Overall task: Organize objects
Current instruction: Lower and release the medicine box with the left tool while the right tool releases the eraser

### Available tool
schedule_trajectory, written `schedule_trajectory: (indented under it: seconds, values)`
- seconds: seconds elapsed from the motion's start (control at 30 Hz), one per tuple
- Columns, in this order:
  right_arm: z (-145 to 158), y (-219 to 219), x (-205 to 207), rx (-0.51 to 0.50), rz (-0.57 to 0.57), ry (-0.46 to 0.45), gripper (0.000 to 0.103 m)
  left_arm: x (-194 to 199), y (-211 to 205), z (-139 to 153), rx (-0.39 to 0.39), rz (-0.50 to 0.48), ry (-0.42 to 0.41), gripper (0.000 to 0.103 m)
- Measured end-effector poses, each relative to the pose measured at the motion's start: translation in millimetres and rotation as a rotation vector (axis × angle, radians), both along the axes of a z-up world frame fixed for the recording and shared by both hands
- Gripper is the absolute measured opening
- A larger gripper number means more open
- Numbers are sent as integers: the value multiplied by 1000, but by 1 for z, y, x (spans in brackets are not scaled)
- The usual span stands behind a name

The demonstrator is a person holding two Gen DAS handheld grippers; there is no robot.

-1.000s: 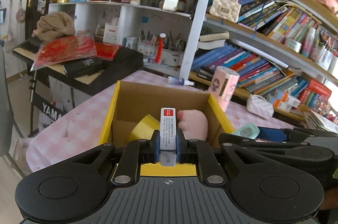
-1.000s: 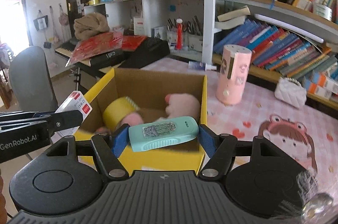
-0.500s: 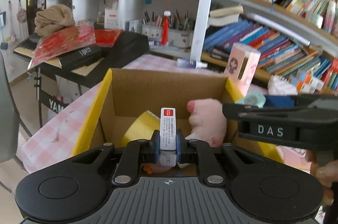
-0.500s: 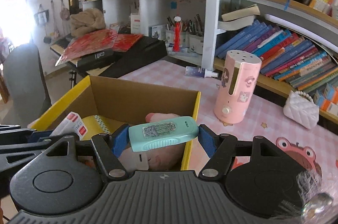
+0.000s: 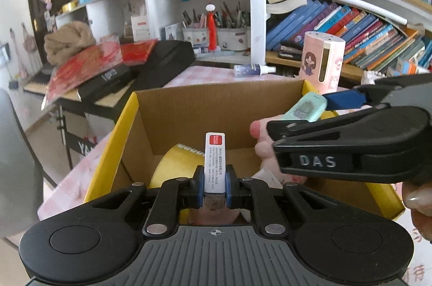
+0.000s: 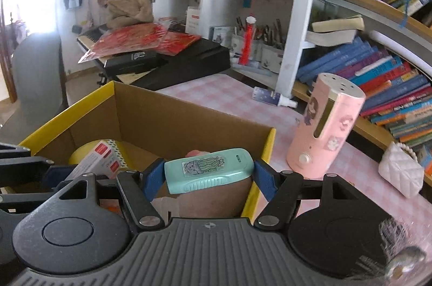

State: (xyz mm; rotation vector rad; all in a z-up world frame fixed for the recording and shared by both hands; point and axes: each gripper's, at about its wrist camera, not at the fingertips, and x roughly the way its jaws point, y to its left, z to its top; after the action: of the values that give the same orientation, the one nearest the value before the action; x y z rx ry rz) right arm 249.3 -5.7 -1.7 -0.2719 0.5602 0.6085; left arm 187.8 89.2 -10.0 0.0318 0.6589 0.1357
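The cardboard box [image 5: 216,108] sits open-topped in the middle of the left wrist frame, its yellow-edged rim running down both sides, on the pink checked surface [image 6: 216,94]. The left tool [image 5: 214,187] is clenched on a small white carton with a red label [image 5: 214,162], held upright above the near part of the box. The right tool [image 6: 209,174] grasps a mint-green case [image 6: 209,170] crosswise, hovering at the box's right wall near the lower centre of the right wrist frame; in the left view it enters from the right edge and crowds that side of the opening. Inside the box lie a yellow tape roll [image 5: 175,164] at lower left and a pink plush toy [image 5: 263,148] to the right. A pink cylinder [image 6: 325,124] stands on the surface just right of the box.
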Motion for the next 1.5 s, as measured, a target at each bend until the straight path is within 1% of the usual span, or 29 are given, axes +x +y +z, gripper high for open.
schedule_trajectory:
  seconds: [0.2, 0.3, 0.4, 0.47, 0.5, 0.57, 0.73, 1.03, 1.27, 1.4, 1.5]
  values:
    - [-6, 12, 9, -55, 50, 11, 68, 7, -7, -2, 60, -2, -4, 19]
    - [-7, 12, 13, -63, 59, 24, 68, 10, -6, -3, 61, 4, 6, 25]
    - [-8, 12, 16, -67, 59, 35, 68, 13, -2, -6, 54, 17, 24, 38]
    - [-10, 12, 17, -69, 63, 45, 68, 11, -1, -7, 46, 19, 22, 48]
    - [-10, 13, 17, -72, 65, 46, 68, 9, -1, -7, 44, 19, 19, 51]
    - [-10, 14, 17, -78, 72, 49, 68, 8, -1, -8, 51, 22, 19, 59]
    - [-12, 17, 17, -102, 83, 62, 68, 3, -3, -7, 55, 24, 16, 73]
    - [-14, 20, 18, -131, 85, 69, 68, -6, -2, -4, 55, 25, 9, 84]
    - [-15, 21, 18, -145, 83, 63, 68, -15, 1, 0, 48, 31, -1, 86]
    - [-15, 22, 16, -151, 75, 54, 68, -22, 5, 5, 31, 43, -30, 90]
    - [-12, 18, 12, -127, 62, 50, 69, -27, 8, 9, 14, 48, -49, 91]
